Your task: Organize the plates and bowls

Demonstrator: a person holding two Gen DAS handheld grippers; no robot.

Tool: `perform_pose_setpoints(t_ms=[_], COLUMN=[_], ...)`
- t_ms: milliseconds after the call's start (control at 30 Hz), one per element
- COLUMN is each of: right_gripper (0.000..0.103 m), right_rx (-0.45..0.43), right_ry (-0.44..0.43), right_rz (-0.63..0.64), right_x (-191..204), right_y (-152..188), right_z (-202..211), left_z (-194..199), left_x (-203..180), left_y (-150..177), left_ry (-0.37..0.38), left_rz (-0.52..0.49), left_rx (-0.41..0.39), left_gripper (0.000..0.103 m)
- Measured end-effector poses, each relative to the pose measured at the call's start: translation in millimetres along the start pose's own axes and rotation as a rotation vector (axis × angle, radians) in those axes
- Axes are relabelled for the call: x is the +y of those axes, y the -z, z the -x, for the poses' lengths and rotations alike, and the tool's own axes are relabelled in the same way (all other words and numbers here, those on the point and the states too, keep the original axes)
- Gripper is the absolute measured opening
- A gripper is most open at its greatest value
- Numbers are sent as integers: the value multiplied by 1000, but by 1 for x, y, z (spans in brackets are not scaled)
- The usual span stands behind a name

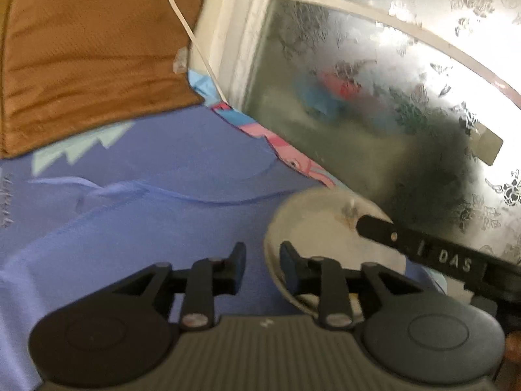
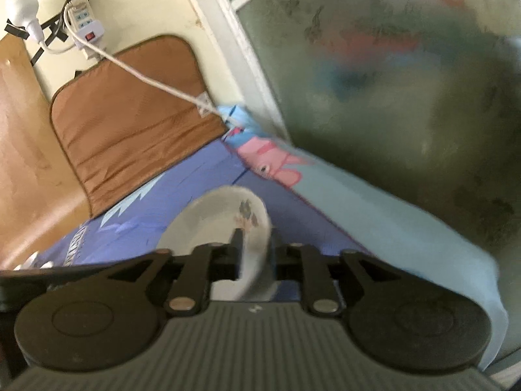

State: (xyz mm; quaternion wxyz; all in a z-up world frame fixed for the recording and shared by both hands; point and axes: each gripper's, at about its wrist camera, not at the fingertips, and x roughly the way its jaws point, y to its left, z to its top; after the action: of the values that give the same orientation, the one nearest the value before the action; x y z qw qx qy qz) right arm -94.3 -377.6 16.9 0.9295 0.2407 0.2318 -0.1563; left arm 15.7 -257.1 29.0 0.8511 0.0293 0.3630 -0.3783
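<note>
Right wrist view: plate [image 2: 224,224] rim sits between the right gripper [image 2: 255,254] parted jaws; left gripper [image 1: 262,262], empty and slightly open, hangs beside it.

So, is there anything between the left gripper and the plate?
Nothing visible stands between them. The left gripper is open right at the plate, its rim in the gap between the fingers. The right gripper also straddles the plate's rim from the other side.

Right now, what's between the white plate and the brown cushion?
Between plate and cushion lies only bare blue bedsheet; the right wrist view shows it.
</note>
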Motion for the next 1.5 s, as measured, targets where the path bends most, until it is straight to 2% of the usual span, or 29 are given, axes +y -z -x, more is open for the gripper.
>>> perform_pose_setpoints(t_ms=[67, 200, 333, 400, 500, 633, 767, 833, 900, 1100, 1133, 1167, 1200, 1333, 1500], right_gripper=[48, 47, 42, 35, 27, 26, 26, 26, 26, 26, 24, 11, 11, 11, 11], right_rx=[-49, -144, -172, -146, -59, 107, 203, 259, 303, 352, 360, 372, 383, 361, 279], right_ry=[38, 66, -9, -83, -218, -390, -457, -479, -478, -449, -440, -430, -424, -428, -401], right_rz=[-4, 10, 51, 86, 132, 142, 208, 200, 184, 163, 167, 167, 167, 158, 187], right_x=[3, 12, 34, 53, 89, 143, 200, 219, 233, 256, 258, 259, 261, 252, 228], right_y=[-1, -5, -6, -6, -4, 4, 22, 28, 34, 44, 45, 47, 51, 53, 55], right_z=[2, 10, 14, 10, -4, -31, -57, -73, -88, -114, -116, -120, -123, -105, -64], left_z=[19, 64, 117, 137, 163, 186, 186, 177, 171, 154, 153, 154, 155, 159, 159], left_x=[8, 46, 103, 132, 179, 233, 257, 264, 269, 274, 272, 271, 269, 254, 216], left_y=[1, 15, 42, 52, 64, 71, 70, 69, 72, 78, 78, 78, 79, 85, 86], left_ry=[-14, -57, -149, -232, -365, -422, -416, -411, -407, -404, -404, -383, -376, -332, -296], left_rz=[5, 43, 141, 203, 322, 497, 550, 569, 581, 591, 582, 580, 582, 582, 519], left_rx=[-39, -105, -152, -160, -154, -177, -189, -173, -156, -144, -139, -134, -131, -122, -115], left_gripper=[27, 27, 27, 27, 27, 27, 27, 27, 27, 25, 14, 11, 11, 11, 11])
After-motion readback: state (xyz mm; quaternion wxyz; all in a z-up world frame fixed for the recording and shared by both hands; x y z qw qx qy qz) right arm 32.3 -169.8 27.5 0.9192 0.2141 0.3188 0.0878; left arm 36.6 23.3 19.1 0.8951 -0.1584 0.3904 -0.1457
